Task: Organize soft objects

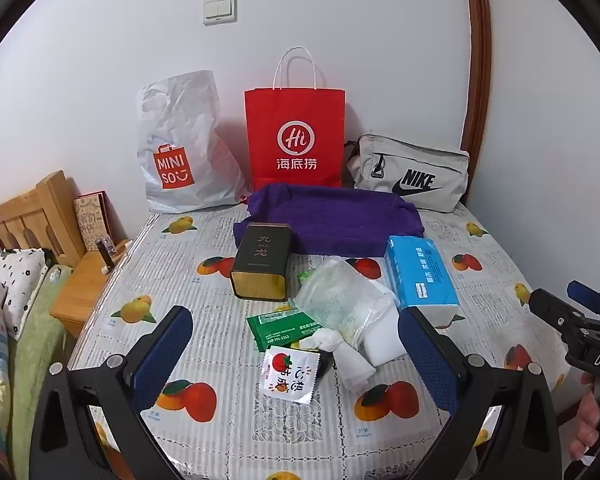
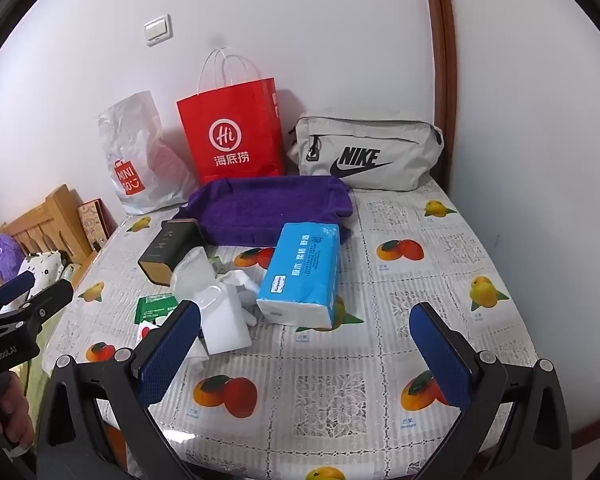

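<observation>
A purple cloth tray (image 1: 332,216) (image 2: 268,208) lies at the back of the table. In front of it are a blue tissue pack (image 1: 420,276) (image 2: 304,272), a dark tea tin (image 1: 262,266) (image 2: 168,248), a clear crinkled bag (image 1: 336,300), a green wipe packet (image 1: 282,328) (image 2: 156,306), a white sachet with a tomato print (image 1: 290,374) and white crumpled tissue (image 1: 350,356) (image 2: 224,316). My left gripper (image 1: 296,352) is open above the sachet. My right gripper (image 2: 308,348) is open, near the tissue pack.
A white MINISO bag (image 1: 176,148) (image 2: 136,156), a red paper bag (image 1: 296,136) (image 2: 236,132) and a grey Nike pouch (image 1: 410,172) (image 2: 368,152) stand against the wall. A wooden bedside shelf (image 1: 80,280) and bedding lie to the left. The fruit-print tablecloth (image 2: 420,280) covers the table.
</observation>
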{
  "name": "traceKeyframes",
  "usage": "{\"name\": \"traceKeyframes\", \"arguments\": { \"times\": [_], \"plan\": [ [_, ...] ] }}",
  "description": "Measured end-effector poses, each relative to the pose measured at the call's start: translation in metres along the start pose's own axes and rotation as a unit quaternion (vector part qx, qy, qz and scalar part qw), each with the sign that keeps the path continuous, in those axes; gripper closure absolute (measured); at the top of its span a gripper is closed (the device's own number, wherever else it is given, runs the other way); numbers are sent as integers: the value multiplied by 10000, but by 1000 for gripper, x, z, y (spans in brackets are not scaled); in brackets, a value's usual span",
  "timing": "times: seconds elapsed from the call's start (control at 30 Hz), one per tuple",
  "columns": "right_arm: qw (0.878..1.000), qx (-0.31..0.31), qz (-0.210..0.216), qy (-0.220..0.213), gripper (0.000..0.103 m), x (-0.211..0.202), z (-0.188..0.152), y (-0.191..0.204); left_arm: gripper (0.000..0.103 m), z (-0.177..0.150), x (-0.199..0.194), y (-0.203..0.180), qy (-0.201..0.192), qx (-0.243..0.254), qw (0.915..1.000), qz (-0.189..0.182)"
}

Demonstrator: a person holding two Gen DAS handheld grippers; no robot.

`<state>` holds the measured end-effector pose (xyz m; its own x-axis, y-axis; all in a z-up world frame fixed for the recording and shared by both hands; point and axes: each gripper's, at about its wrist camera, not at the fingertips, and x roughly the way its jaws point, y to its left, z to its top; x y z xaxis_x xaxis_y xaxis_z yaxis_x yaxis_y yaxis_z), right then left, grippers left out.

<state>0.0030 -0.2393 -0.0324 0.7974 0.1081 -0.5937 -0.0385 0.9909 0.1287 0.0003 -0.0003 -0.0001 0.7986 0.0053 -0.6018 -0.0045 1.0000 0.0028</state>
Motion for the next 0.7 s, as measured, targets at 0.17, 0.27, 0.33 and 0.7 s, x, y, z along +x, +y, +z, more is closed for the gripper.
{"name": "traceKeyframes", "arguments": {
  "times": [0.17,0.27,0.33,0.7],
  "plan": [
    [10000,-56,-26,-58,0,-4,-1,7,0,0,1,-2,3,18,10000,-31],
    [9999,-74,-52,-85,0,-6,-1,8,0,-2,-6,-2,-28,28,10000,-58],
    [9999,-98,-38,-43,0,1,-5,11,0,-2,-8,-3,-32,36,10000,-65],
    [10000,-83,22,-45,0,-4,-2,6,0,-2,-5,-2,-24,36,10000,-28]
  ]
}}
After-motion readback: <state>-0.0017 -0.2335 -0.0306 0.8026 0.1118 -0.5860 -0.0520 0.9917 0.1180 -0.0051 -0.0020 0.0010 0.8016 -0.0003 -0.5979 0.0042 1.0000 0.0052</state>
